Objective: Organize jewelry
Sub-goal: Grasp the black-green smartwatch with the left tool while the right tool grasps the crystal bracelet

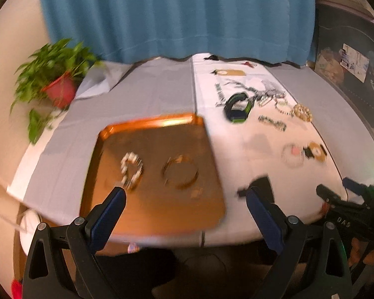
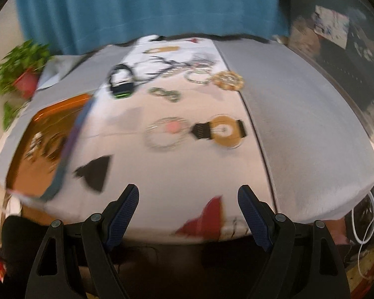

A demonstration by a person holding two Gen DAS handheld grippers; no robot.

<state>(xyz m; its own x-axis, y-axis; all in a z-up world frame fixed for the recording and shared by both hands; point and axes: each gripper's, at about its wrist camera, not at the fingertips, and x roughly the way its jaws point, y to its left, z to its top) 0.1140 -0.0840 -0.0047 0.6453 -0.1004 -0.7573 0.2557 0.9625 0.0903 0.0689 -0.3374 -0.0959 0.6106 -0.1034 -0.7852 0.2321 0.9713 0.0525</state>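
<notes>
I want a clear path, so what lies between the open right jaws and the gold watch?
Only bare white cloth lies between the right gripper and the gold watch, as the right wrist view shows.

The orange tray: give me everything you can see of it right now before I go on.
The orange tray is a shallow rectangle with rounded corners and a low raised rim, glossy like lacquered metal or plastic. It lies flat on the grey and white tablecloth, near the table's front edge. Inside it lie a pale beaded bracelet and a thin gold bangle, side by side and apart. Motion blur hides finer detail.
</notes>
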